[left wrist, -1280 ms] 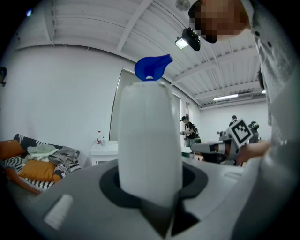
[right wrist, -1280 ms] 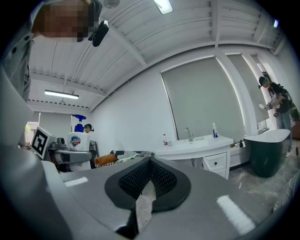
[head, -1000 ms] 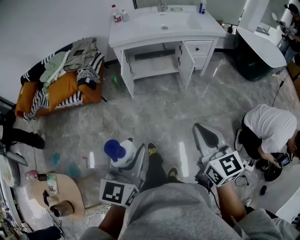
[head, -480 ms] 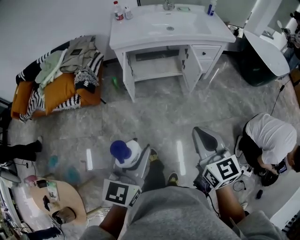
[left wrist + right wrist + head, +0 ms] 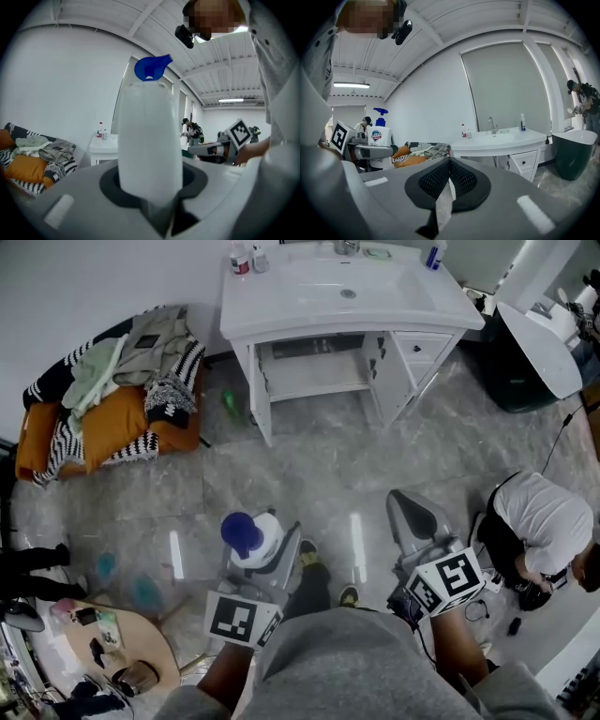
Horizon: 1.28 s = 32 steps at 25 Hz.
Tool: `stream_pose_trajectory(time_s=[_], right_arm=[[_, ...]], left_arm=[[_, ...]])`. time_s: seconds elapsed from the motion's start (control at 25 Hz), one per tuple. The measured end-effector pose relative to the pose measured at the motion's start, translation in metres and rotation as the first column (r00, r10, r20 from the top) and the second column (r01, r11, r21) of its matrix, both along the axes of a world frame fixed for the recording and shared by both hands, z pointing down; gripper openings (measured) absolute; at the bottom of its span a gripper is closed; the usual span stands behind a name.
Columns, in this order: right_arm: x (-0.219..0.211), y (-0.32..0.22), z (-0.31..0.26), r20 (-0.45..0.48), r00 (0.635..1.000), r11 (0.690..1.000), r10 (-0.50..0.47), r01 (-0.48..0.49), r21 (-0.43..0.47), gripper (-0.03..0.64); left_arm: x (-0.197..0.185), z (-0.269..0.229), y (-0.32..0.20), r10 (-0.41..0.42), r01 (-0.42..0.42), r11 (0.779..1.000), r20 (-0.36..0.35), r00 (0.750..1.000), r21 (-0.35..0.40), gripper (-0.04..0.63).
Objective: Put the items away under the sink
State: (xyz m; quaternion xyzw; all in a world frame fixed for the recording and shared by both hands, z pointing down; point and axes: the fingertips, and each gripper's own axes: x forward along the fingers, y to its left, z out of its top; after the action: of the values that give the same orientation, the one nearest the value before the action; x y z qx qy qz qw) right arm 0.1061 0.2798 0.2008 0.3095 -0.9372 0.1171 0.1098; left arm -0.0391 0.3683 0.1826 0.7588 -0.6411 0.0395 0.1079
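Note:
A white pump bottle [image 5: 253, 540] with a blue pump head stands upright between the jaws of my left gripper [image 5: 270, 549], which is shut on it. In the left gripper view the bottle [image 5: 150, 140] fills the middle, seated in the dark pads of the left gripper [image 5: 152, 190]. My right gripper [image 5: 409, 507] is shut with nothing in it; its meshed pads meet in the right gripper view [image 5: 449, 180], where the bottle [image 5: 379, 135] shows at left. Ahead stands the white sink vanity [image 5: 281, 320], its doors swung open onto the bare cabinet space [image 5: 314, 371] below.
An orange sofa [image 5: 122, 423] heaped with clothes sits at left. A green item [image 5: 228, 401] lies on the floor by the vanity. A person [image 5: 544, 521] crouches at right near a dark tub [image 5: 525, 371]. A round wooden table [image 5: 131, 643] is at lower left. Small bottles [image 5: 240, 259] stand on the vanity top.
Both grippers have been carried forward across the floor toward the vanity, which now sits closer. The bottle stays in the left gripper; the right jaws stay shut.

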Motion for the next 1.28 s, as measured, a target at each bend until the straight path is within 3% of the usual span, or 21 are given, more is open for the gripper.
stream_pose_trajectory(time_s=[0.84,1.28], right_arm=[[-0.055,-0.023,-0.010,0.011,0.999,0.999,0.036,-0.036,-0.004,0.000],[-0.067,-0.017,-0.034,-0.005,0.999,0.998,0.037,-0.036,0.059,0.000]], left_arm=[[-0.060,0.002,-0.021,0.022,-0.022,1.000,-0.023,1.000,0.014,0.164],[-0.072,-0.008,-0.013,0.026,-0.025,0.999,-0.033,0.999,0.049,0.164]])
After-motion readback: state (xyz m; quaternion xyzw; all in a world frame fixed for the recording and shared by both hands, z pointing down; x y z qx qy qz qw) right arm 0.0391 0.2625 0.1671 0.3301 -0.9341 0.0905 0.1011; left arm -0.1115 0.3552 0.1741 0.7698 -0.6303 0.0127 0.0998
